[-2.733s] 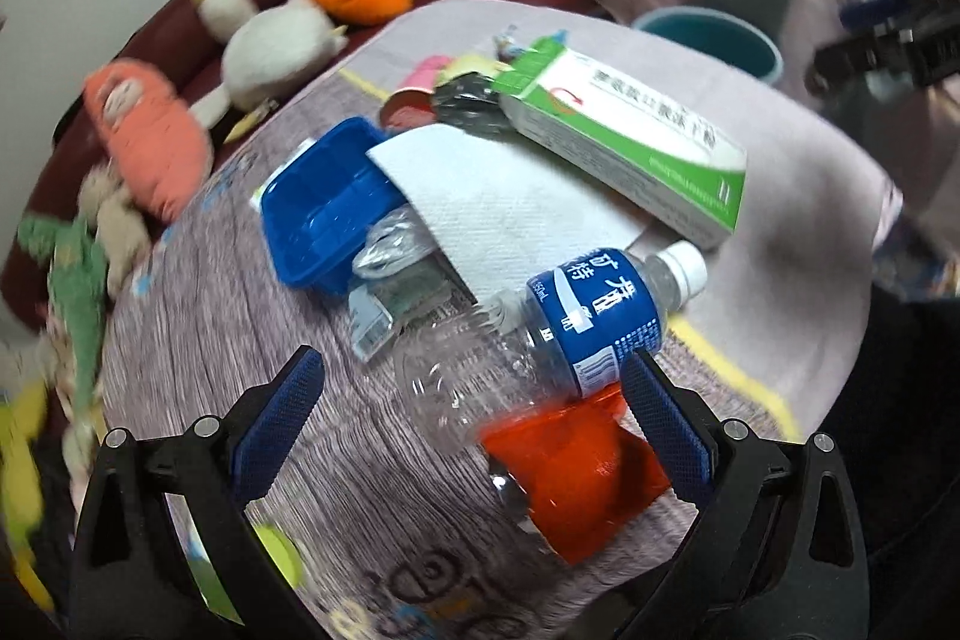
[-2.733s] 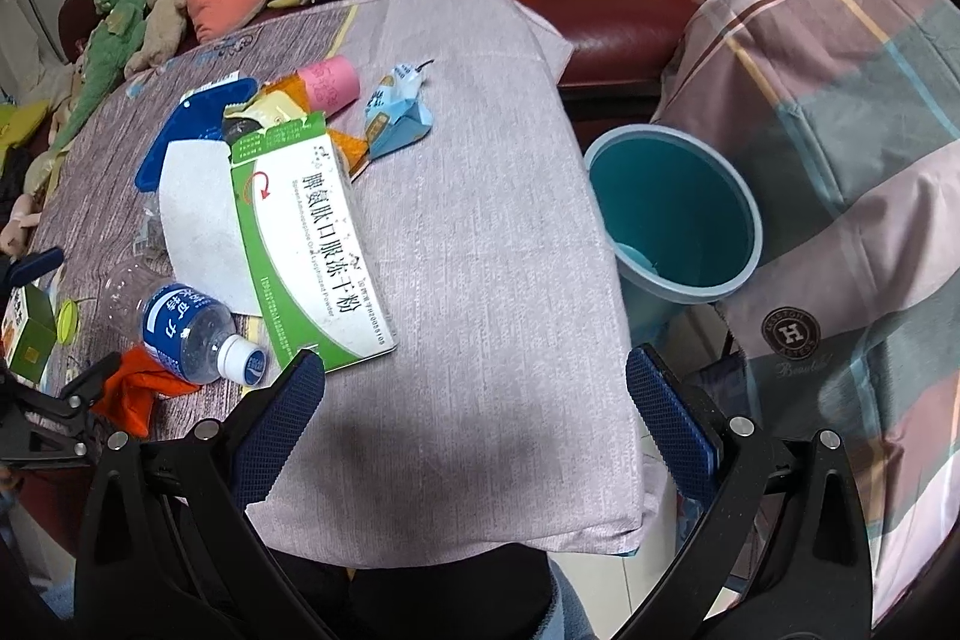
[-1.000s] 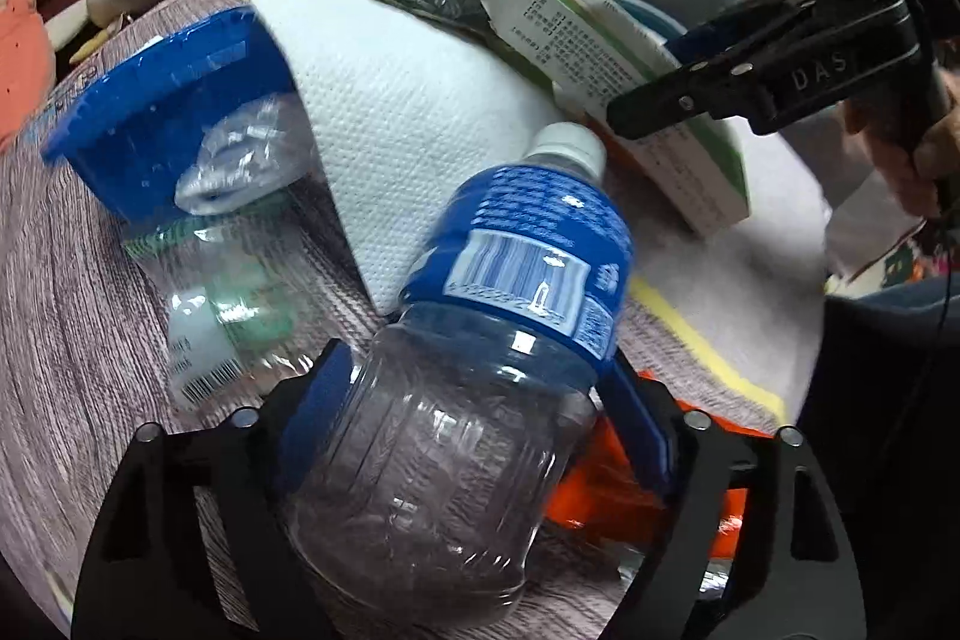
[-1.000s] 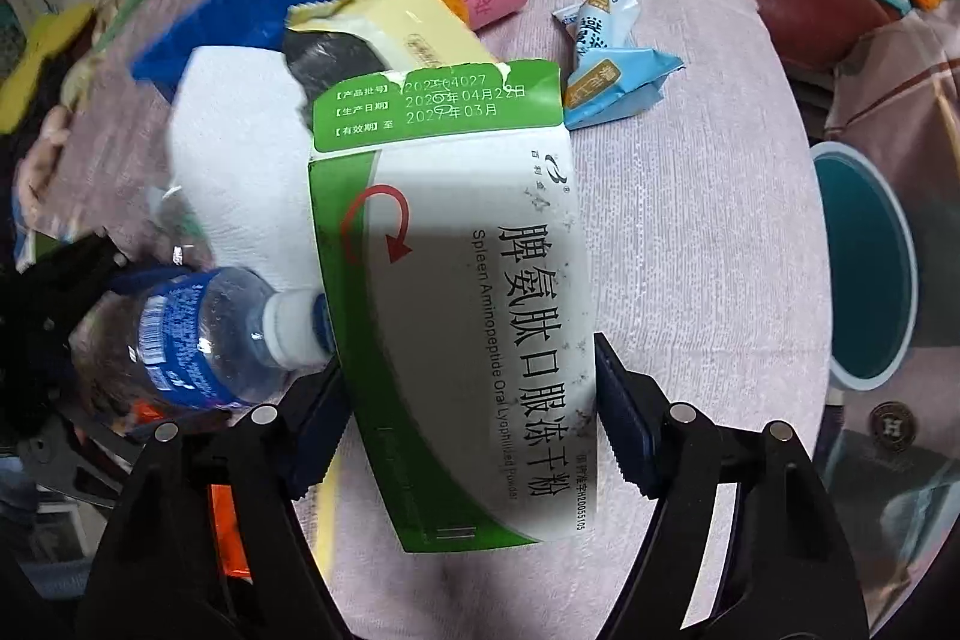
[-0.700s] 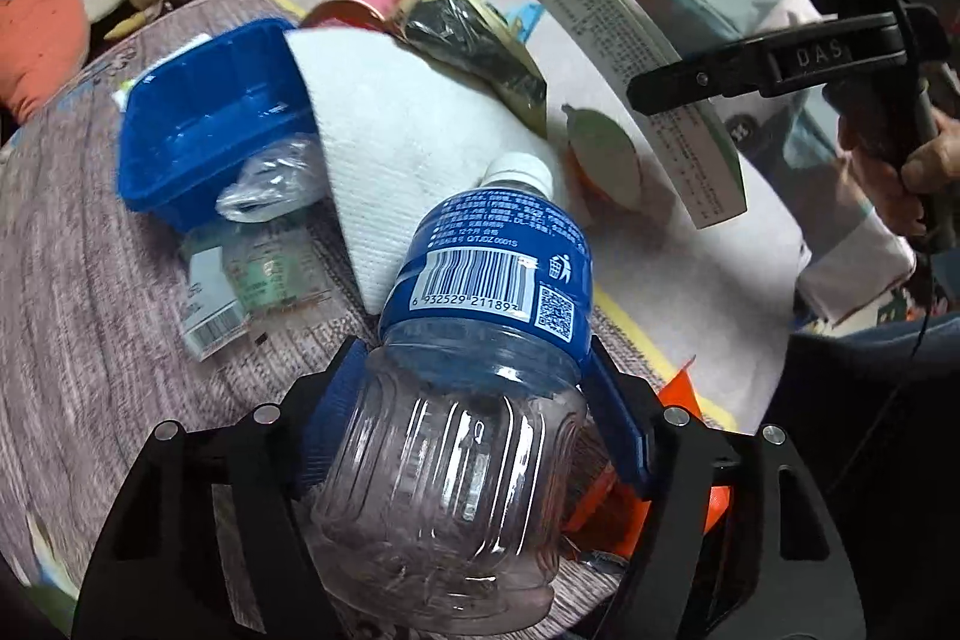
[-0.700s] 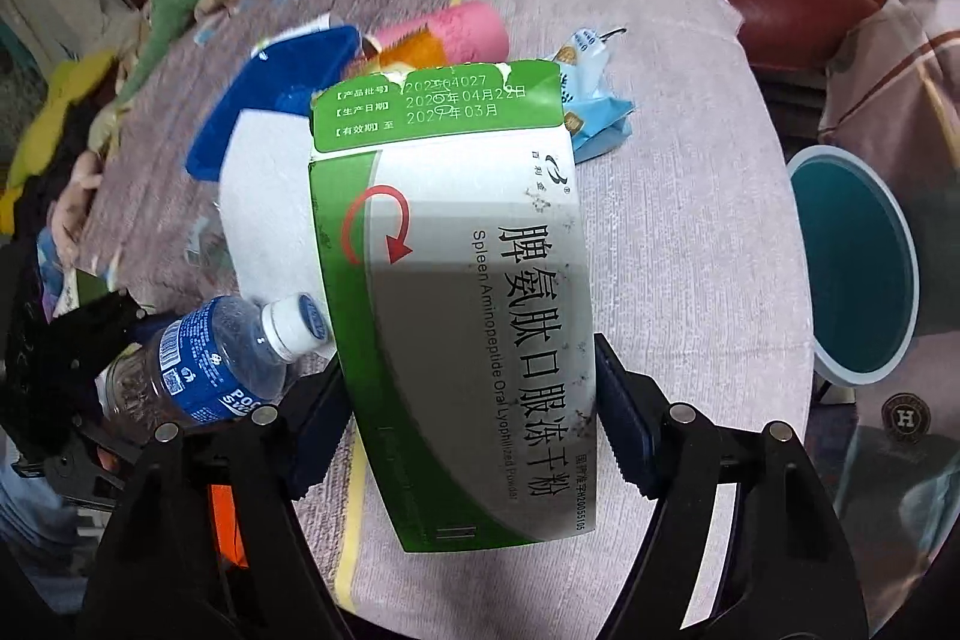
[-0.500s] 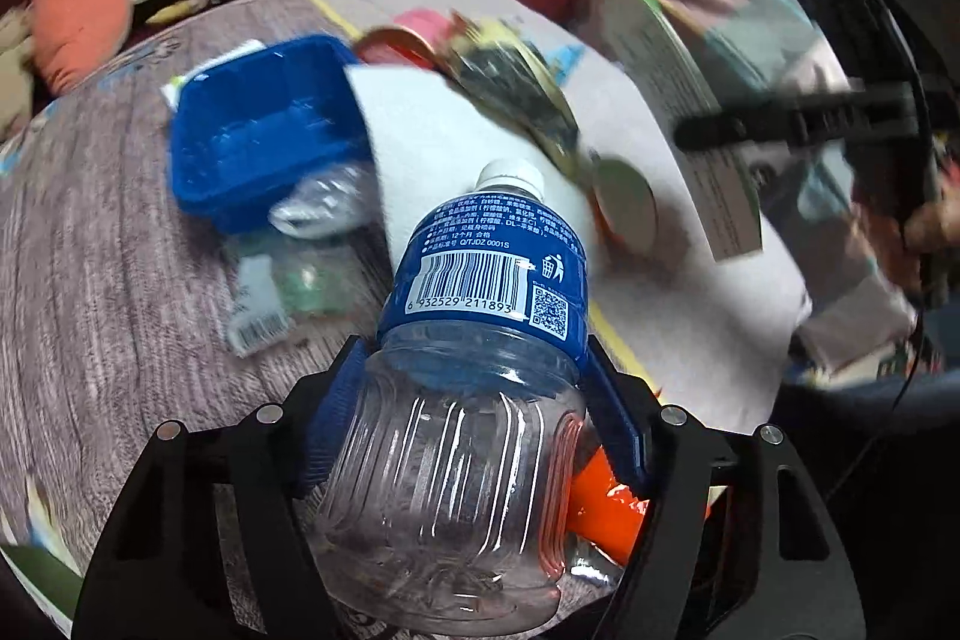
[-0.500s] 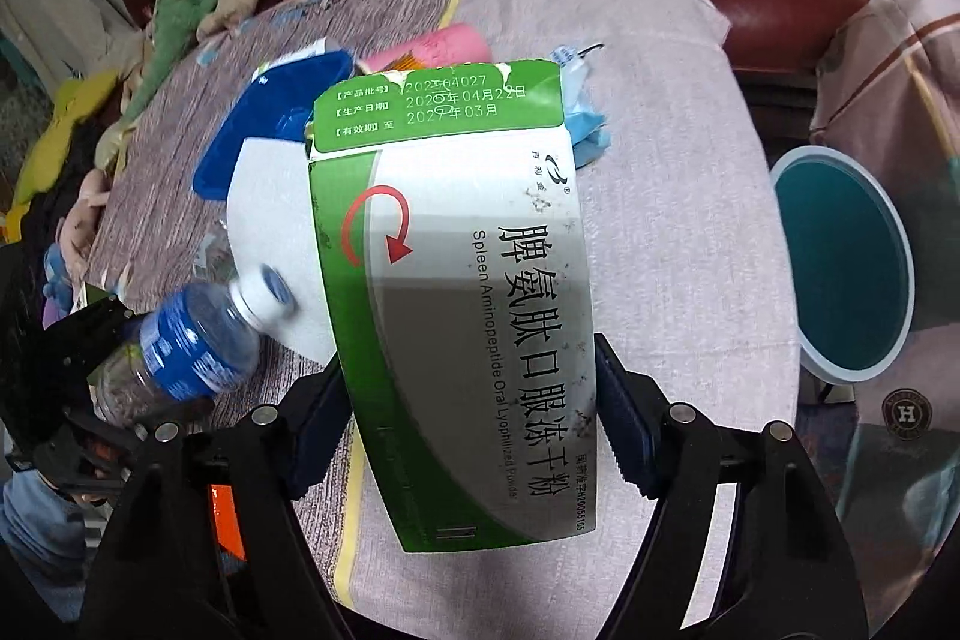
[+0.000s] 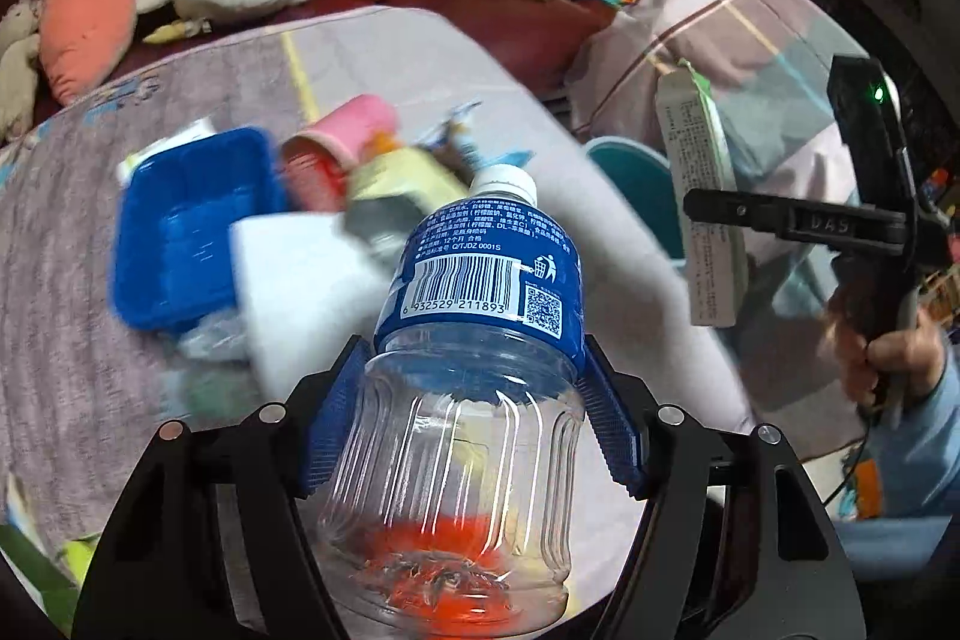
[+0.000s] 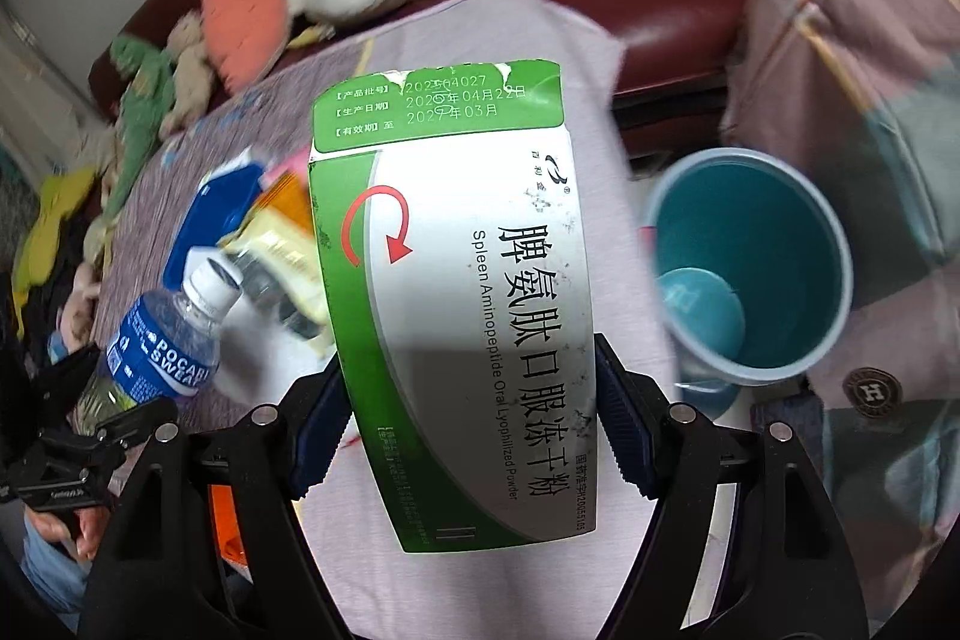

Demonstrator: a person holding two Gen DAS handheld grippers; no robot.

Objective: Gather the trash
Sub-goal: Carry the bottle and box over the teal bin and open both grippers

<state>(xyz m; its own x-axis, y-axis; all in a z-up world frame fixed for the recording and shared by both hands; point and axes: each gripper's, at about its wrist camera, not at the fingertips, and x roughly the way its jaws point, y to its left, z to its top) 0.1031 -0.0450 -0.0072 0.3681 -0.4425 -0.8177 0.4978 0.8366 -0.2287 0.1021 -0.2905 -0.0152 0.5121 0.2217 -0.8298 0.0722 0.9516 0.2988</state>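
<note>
Two grippers each carry one piece of trash above the cloth-covered table [image 9: 372, 58]. Largest in view, the teal bin [image 10: 756, 274] stands off the table's edge at about three o'clock in the right wrist view, its mouth open and tilted toward the camera.

Next, the green and white box [image 10: 462, 316] sits lengthwise between the fingers of the right gripper [image 10: 465, 430], its torn flap pointing to twelve o'clock. Both blue pads [image 10: 621, 436] press its long sides near the lower half, so the box is pinched and held clear of the table. From the left wrist view the same box hangs edge-on at three o'clock, over the bin's rim.

Smaller, the clear bottle [image 9: 474, 370] with a blue label lies along the left gripper [image 9: 471, 418], cap toward twelve o'clock and base nearest the camera. The jaws are closing, and the pads [image 9: 333, 424] already squeeze the ribbed body just under the label.

On the table at ten o'clock of the bottle lie a blue tray [image 9: 186, 226], a white paper towel [image 9: 306, 274] and a pink cup [image 9: 348, 130], blurred.
</note>
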